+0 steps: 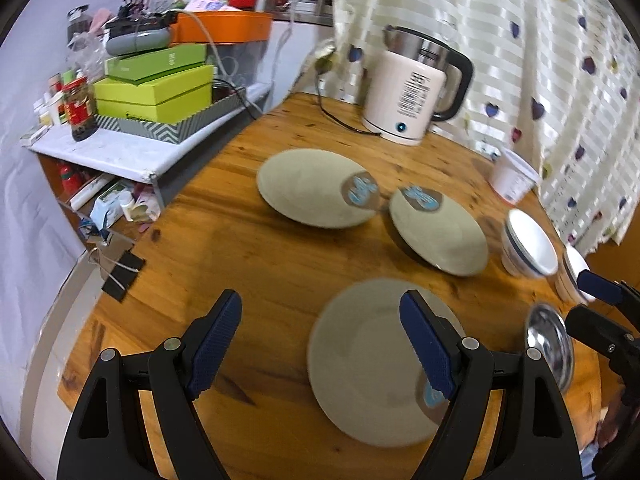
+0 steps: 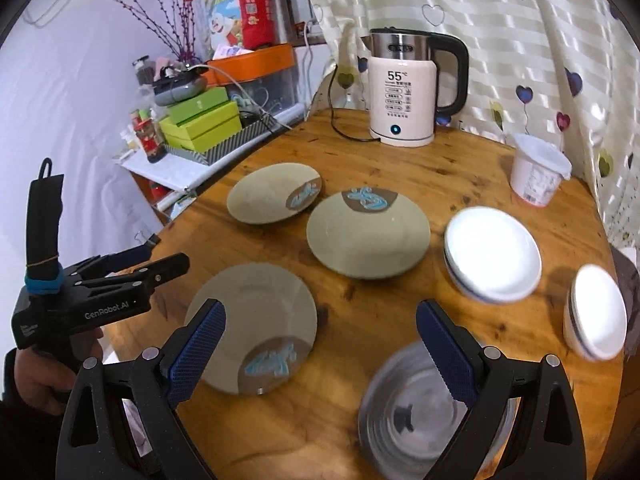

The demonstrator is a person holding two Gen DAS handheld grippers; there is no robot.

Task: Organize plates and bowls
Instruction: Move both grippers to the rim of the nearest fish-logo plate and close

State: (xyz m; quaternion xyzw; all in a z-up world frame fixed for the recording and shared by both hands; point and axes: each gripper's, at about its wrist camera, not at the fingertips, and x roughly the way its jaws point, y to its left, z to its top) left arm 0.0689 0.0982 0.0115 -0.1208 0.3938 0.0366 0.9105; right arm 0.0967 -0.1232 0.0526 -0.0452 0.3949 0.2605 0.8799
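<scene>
Three beige plates with blue-and-brown emblems lie on the round wooden table [image 2: 400,168]: a far-left plate [image 2: 272,192], a middle plate [image 2: 368,236] and a near plate [image 2: 252,320]. To the right stand one white bowl [image 2: 492,256] and a second white bowl [image 2: 596,312]. A steel bowl [image 2: 420,412] sits closest, partly under my right gripper [image 2: 322,316], which is open and holds nothing. My left gripper [image 1: 320,312] is open and empty above the near plate [image 1: 368,360], its right finger over that plate. A hand holds the left gripper [image 2: 160,258] at the table's left edge.
An electric kettle [image 2: 404,92] with its cord stands at the back of the table. A white lidded tub [image 2: 538,172] is at the back right. A side shelf with green boxes [image 1: 156,92] adjoins the left edge. A curtain [image 2: 520,60] hangs behind.
</scene>
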